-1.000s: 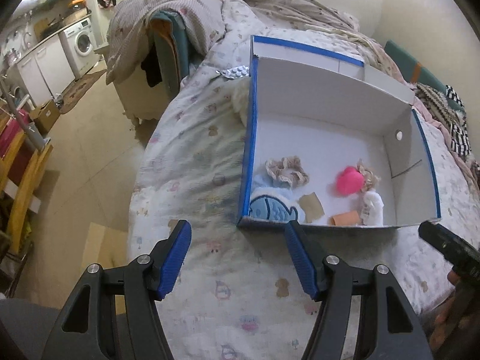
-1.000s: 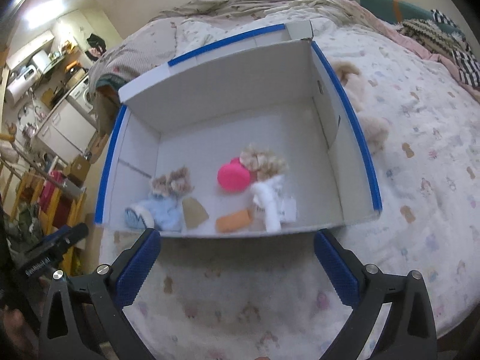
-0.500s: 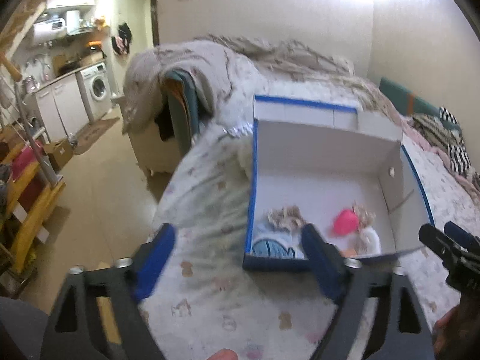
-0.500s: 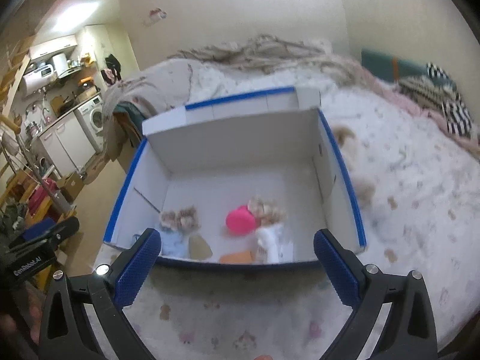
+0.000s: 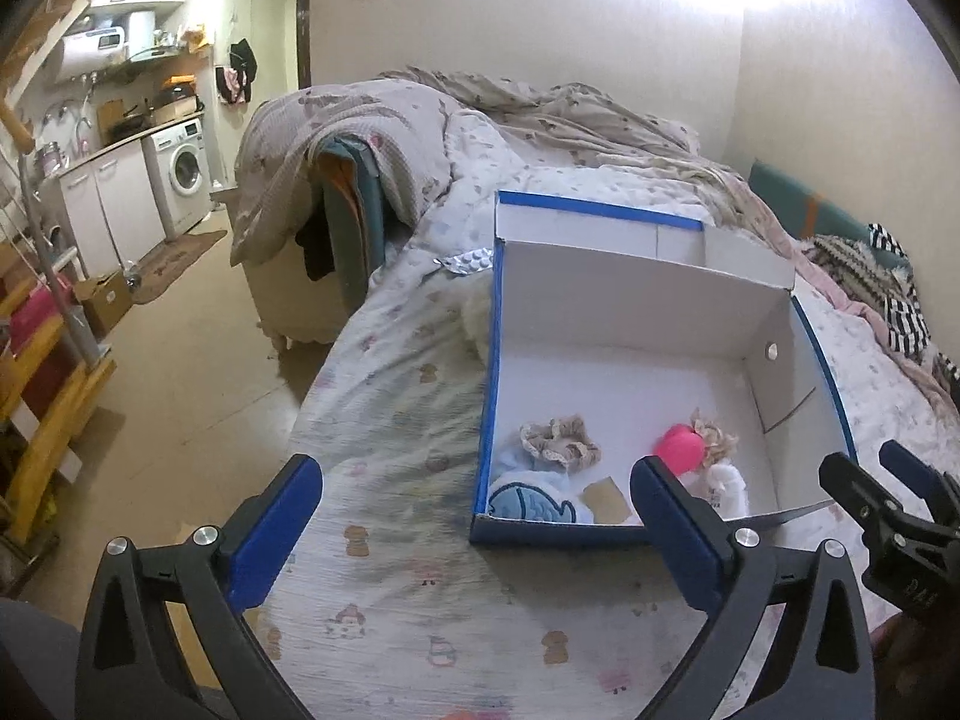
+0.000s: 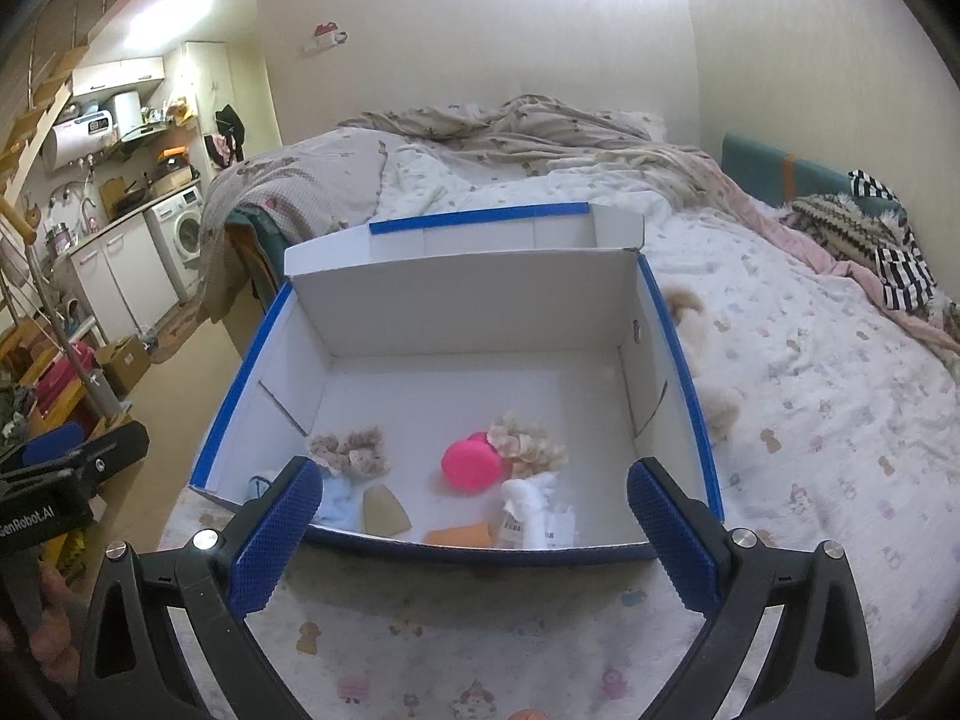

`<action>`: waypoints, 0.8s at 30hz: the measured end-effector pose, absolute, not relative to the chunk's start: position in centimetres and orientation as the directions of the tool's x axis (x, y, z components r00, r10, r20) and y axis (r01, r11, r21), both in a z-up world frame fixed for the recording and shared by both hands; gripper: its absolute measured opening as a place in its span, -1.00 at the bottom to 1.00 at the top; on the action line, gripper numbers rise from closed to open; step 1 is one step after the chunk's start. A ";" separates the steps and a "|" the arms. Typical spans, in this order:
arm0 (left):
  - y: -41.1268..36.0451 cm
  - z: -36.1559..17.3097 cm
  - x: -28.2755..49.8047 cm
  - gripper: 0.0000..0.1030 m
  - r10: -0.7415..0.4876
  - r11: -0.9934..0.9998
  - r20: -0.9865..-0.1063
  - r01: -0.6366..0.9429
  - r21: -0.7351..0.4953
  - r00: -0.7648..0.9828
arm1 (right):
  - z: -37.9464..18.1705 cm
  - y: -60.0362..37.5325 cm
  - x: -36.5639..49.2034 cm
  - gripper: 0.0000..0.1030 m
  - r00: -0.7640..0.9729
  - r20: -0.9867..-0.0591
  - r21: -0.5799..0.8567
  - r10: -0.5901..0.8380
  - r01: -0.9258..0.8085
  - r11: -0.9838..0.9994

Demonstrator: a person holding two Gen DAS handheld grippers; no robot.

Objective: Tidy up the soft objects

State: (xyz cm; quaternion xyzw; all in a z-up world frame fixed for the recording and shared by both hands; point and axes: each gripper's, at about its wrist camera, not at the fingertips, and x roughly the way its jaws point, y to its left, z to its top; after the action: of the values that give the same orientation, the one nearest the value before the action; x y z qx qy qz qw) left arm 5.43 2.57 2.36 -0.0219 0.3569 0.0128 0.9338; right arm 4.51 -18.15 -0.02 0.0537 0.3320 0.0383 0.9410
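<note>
Two grippers, both empty. Left gripper [image 5: 474,516] jaws opening, near full spread, nothing between them; right gripper [image 6: 468,516] jaws wide apart, nothing held. Both hang over the bed [image 6: 810,420], just short of the box [image 6: 672,324] at 12 o'clock.

Soft objects lie inside along the near wall: blue fish cloth [image 5: 528,504], beige scrunchie [image 5: 558,447], pink ball [image 6: 471,465], white item [image 6: 528,504].

Risks: a low reach could clip the near wall and shove the box on soft bedding; fluffy pieces at 2 o'clock outside the box [image 6: 714,396] may get missed.

Hidden: near wall cuts off the cloth, tan and orange pieces; fluffy pieces unidentifiable.
</note>
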 end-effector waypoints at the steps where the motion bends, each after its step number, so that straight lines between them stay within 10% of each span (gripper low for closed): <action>1: 2.5 2.3 5.4 0.99 0.005 0.999 -0.669 -0.036 -0.031 0.743 | 0.0 -18.2 4.5 1.00 0.776 -0.621 0.126 0.107 -0.036 0.991; 24: 1.7 2.2 5.3 0.99 -0.015 1.000 -0.666 -0.004 -0.027 0.745 | -0.4 -18.8 4.5 1.00 0.769 -0.630 0.149 0.111 -0.021 0.989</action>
State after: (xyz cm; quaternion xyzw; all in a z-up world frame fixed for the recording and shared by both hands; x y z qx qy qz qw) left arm 5.32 1.69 2.23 -0.0135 0.3568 -0.0030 0.9341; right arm 4.52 -18.84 -0.36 0.0669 0.3382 0.0352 0.9380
